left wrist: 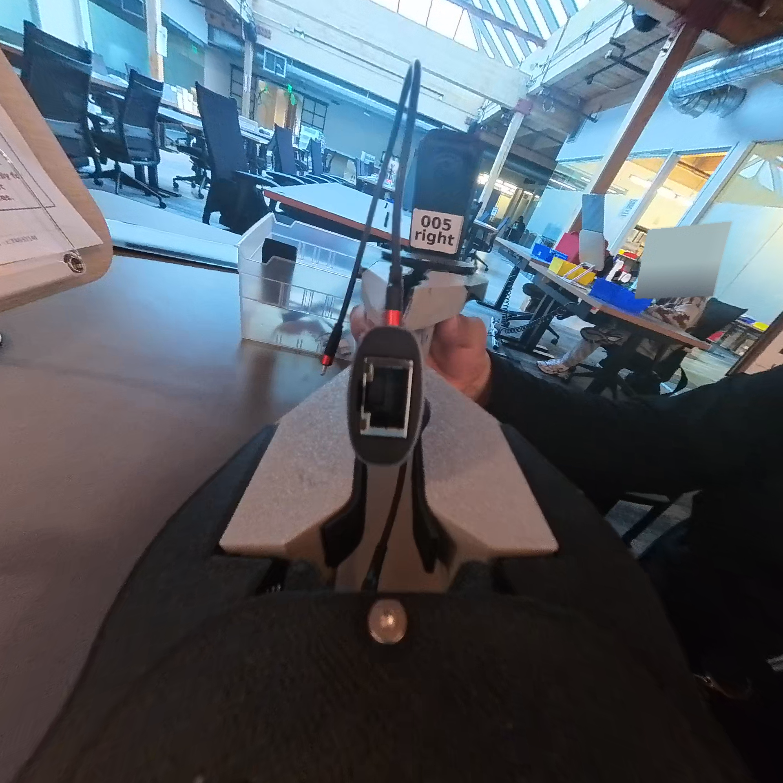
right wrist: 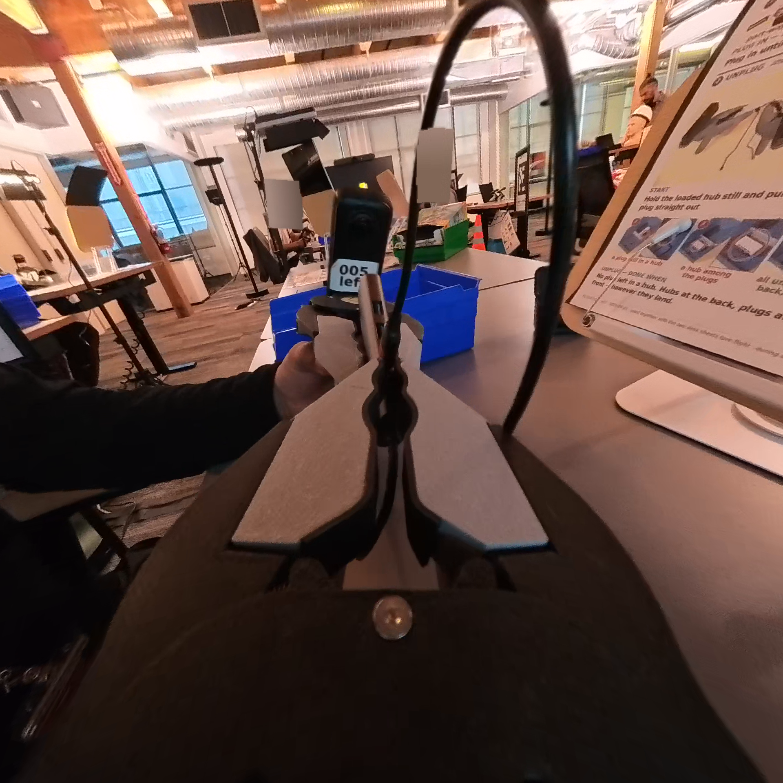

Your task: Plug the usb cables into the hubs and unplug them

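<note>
1. Left wrist view: left gripper (left wrist: 383, 406) is seen at frame centre w/ fingers closed on a dark grey hub (left wrist: 384, 394); hub's end face w/ a square metal-rimmed port is turned toward the camera.
2. A black cable (left wrist: 404, 140) w/ a red-collared plug (left wrist: 392, 315) meets the hub's far end, just above it; whether the plug is fully seated can't be told.
3. Cable is looped up to top centre, then down left of centre; its free end, a second red-collared plug (left wrist: 326, 362), is hanging above the dark table (left wrist: 127, 347).
4. Right gripper (left wrist: 396, 292) is seen beyond the hub, closed around the cable just behind the plug; a hand (left wrist: 459, 351) is wrapped under it.
5. A clear plastic bin (left wrist: 288, 284) is seen behind, centre-left on the table; a clipboard sheet (left wrist: 29, 212) is at the left edge.
6. Right wrist view: right gripper (right wrist: 390, 406) fingers are pinched on the cable (right wrist: 500, 140), which arches overhead to upper right & drops to right of centre.
7. Hub (right wrist: 369, 322) is seen edge-on just past the fingertips, held by the left gripper (right wrist: 364, 339).
8. A blue bin (right wrist: 440, 313) is seen behind; an instruction board (right wrist: 699, 237) stands at right.
</note>
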Tool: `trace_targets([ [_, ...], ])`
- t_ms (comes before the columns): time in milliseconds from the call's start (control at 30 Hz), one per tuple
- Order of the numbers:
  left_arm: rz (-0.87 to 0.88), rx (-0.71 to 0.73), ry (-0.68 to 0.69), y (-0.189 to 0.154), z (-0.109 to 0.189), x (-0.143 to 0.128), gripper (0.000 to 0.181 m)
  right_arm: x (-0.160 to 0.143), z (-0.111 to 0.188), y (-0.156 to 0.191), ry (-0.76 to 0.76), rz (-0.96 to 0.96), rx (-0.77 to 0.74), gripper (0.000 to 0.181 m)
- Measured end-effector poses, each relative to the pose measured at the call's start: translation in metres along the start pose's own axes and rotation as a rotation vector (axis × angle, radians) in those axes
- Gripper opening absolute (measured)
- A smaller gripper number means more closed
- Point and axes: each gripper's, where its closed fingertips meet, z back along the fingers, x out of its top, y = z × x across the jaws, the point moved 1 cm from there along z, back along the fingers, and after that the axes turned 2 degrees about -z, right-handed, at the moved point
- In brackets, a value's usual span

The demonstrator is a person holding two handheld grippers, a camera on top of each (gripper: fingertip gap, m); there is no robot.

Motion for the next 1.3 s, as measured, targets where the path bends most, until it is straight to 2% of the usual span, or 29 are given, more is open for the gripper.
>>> trace_targets([
  [333,0.008,-0.015,0.010,-0.002,-0.004,-0.002,0.015,0.000,0.001,0.000,-0.006,-0.027,0.016,0.000],
  [500,-0.026,0.041,0.050,0.004,-0.002,-0.008,0.015,-0.005,-0.001,-0.004,0.029,0.004,-0.020,0.000],
  [700,-0.021,0.019,0.064,0.000,-0.004,-0.009,0.015,-0.006,-0.002,0.001,0.032,0.030,0.002,0.006],
  [900,-0.044,0.002,0.067,-0.005,-0.005,-0.009,0.015,-0.004,-0.002,0.005,0.010,-0.009,0.051,0.004],
  [1033,0.029,-0.058,0.048,-0.009,-0.005,-0.007,0.015,-0.002,-0.002,0.007,-0.019,-0.048,0.089,0.004],
  [1200,0.014,-0.013,0.019,-0.005,-0.009,-0.003,0.016,-0.005,-0.001,0.005,0.015,-0.030,0.068,0.004],
  [1300,0.000,0.007,0.046,-0.002,-0.005,-0.006,0.016,-0.010,-0.004,0.003,0.038,-0.031,0.051,0.004],
])
